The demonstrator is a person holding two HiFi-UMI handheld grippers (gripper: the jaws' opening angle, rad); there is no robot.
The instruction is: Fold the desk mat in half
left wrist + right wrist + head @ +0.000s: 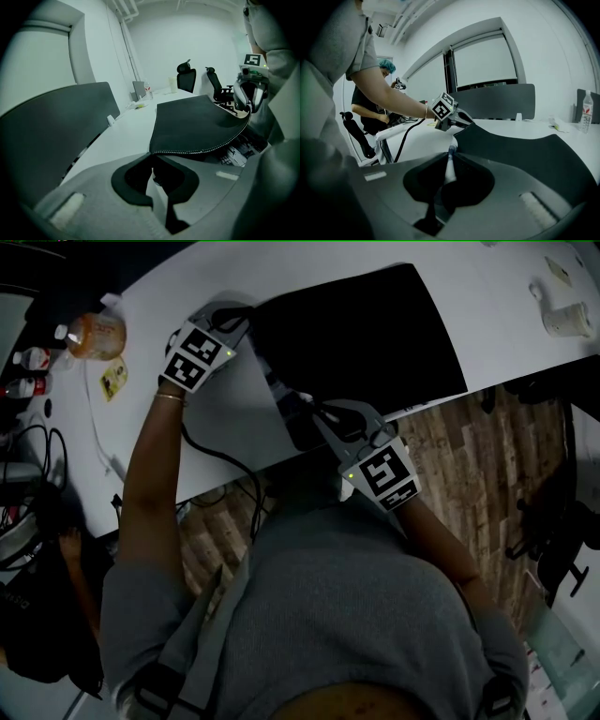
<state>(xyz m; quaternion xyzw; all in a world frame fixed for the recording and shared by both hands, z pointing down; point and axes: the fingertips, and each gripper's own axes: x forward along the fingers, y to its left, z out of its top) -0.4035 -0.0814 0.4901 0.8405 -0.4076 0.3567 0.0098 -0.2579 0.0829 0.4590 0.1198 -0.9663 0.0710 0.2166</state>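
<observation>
Okay, my left gripper (152,157) and right gripper (450,154) are both pinched shut on corners of one short edge of the black stitched rectangular desk mat (366,329), lifting it while the rest lies on the white table (506,315) above wood-plank floor (459,456), both arms stretched forward.

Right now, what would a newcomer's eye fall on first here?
A large black desk mat lies on the white table. The left gripper and the right gripper each pinch a corner of its near edge, holding that edge up off the table.
</observation>
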